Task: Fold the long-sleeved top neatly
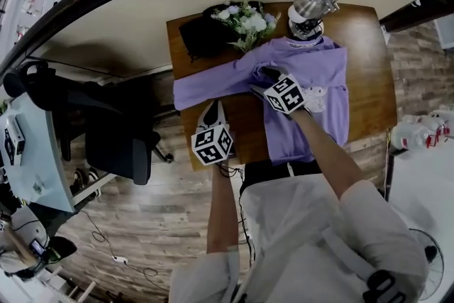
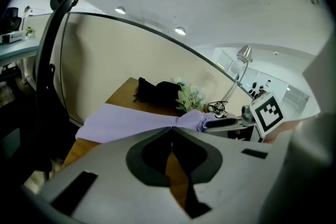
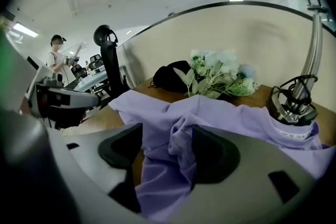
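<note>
A lilac long-sleeved top (image 1: 316,67) lies on the brown table (image 1: 369,81), collar at the far side. One sleeve (image 1: 202,87) stretches out to the left. My right gripper (image 1: 261,80) is over the top's left chest and stands open. A bunched fold of lilac fabric (image 3: 181,136) lies between its pads (image 3: 212,152), loose and not pinched. My left gripper (image 1: 215,107) hovers at the table's near left, below the spread sleeve (image 2: 131,123). In the left gripper view its jaws (image 2: 171,132) are shut with nothing in them.
A black pouch (image 1: 198,35), a bunch of artificial flowers (image 1: 248,18) and a metal desk lamp (image 1: 308,10) stand along the table's far edge. A black office chair (image 1: 106,131) is on the left, water bottles (image 1: 418,131) on the right. A curved partition rises behind the table.
</note>
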The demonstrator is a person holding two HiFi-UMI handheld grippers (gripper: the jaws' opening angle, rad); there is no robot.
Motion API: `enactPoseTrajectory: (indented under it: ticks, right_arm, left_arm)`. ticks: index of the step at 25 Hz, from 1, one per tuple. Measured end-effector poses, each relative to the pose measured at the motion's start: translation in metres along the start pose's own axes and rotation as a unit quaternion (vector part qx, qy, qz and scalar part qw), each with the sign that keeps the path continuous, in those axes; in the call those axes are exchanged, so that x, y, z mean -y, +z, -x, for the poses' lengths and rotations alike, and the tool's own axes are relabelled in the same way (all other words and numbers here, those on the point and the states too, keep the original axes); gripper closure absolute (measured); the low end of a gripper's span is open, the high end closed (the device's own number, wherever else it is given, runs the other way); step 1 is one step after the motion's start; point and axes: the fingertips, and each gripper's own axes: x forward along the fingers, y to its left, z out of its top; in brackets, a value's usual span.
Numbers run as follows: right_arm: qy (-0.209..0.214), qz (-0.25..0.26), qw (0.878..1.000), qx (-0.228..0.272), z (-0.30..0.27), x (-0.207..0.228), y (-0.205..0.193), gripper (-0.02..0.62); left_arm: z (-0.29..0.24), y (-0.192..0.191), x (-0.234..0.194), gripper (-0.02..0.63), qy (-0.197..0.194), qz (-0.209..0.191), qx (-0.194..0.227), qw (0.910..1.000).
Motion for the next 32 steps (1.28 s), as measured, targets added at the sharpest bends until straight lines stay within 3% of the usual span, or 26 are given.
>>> enactPoseTrajectory:
  ticks: [6,12,18,22,25,28,32]
  right_arm:
    - [0.009,-0.025,0.999,-0.031,-0.027,0.000,-0.021,0.276]
    - [-0.003,-0.048,0.999,-0.014,-0.030,0.002,-0.027,0.304]
    - [-0.005,-0.036,0.999,-0.024,-0.032,0.002,-0.028,0.313]
    - [-0.009,-0.033,0.999,-0.038,-0.032,0.006,-0.029,0.301]
    - [-0.018,-0.020,0.998,-0.055,-0.033,0.006,-0.027,0.291]
    - [-0.016,-0.017,0.999,-0.033,-0.024,-0.014,-0.005,0.276]
    - [0.062,0.031,0.998,0.014,-0.029,-0.099,0.042,0.295]
  left_arm:
    - [0.010,0.004,-0.054,0.583,0.033,-0.005,0.007,0.9994]
    - [0.022,-0.010,-0.125,0.581,0.073,0.004,0.007,0.9973]
    - [0.047,-0.011,-0.187,0.581,0.078,-0.016,0.029,0.9964]
    - [0.030,-0.033,-0.220,0.580,0.039,-0.041,0.005,0.9984]
    - [0.011,-0.043,-0.228,0.580,0.003,-0.083,-0.009,0.9965]
    - [-0.004,-0.057,-0.231,0.578,-0.024,-0.107,-0.016,0.9938]
    - [-0.023,-0.072,-0.234,0.551,-0.043,-0.108,-0.009,0.9931]
